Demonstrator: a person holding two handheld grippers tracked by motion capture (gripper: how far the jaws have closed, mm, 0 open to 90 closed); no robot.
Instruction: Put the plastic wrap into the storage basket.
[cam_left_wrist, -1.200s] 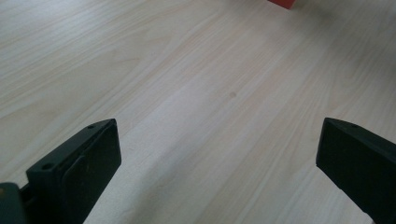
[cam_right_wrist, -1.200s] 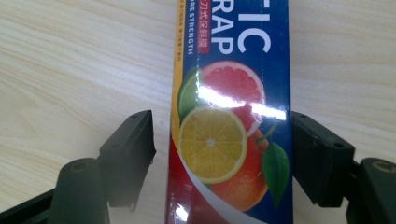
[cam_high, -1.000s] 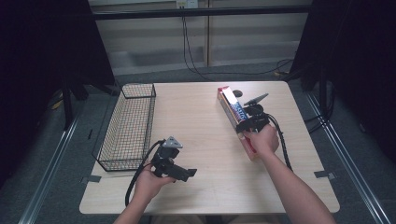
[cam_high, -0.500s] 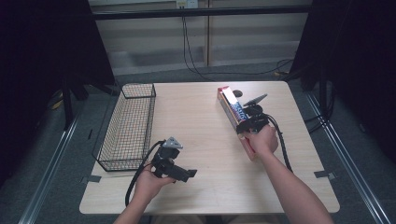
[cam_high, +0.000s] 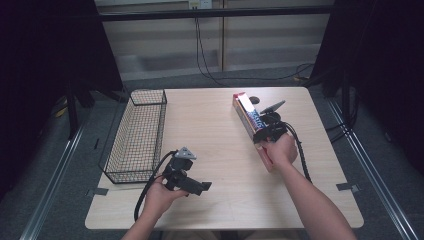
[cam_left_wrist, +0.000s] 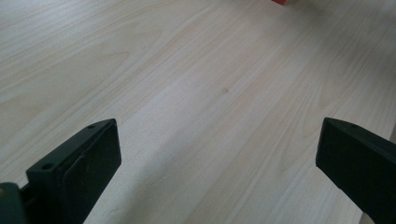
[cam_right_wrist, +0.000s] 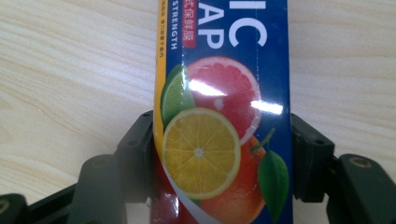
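Note:
A long box of plastic wrap (cam_high: 247, 114), blue with citrus fruit printed on it (cam_right_wrist: 224, 116), lies on the right part of the wooden table (cam_high: 210, 130). My right gripper (cam_high: 262, 134) reaches over its near half. Its jaws have just been closing with the box between them, and in the right gripper view the black pads (cam_right_wrist: 140, 154) press on both long sides of it. My left gripper (cam_high: 200, 186) is held low near the table's front left. Its jaws (cam_left_wrist: 217, 158) stand wide open over bare wood with nothing between them.
A black wire basket (cam_high: 140, 135) stands along the table's left side, just beyond the left hand. A small dark round thing (cam_high: 254, 99) lies behind the box near the far edge. Cables trail from both grippers.

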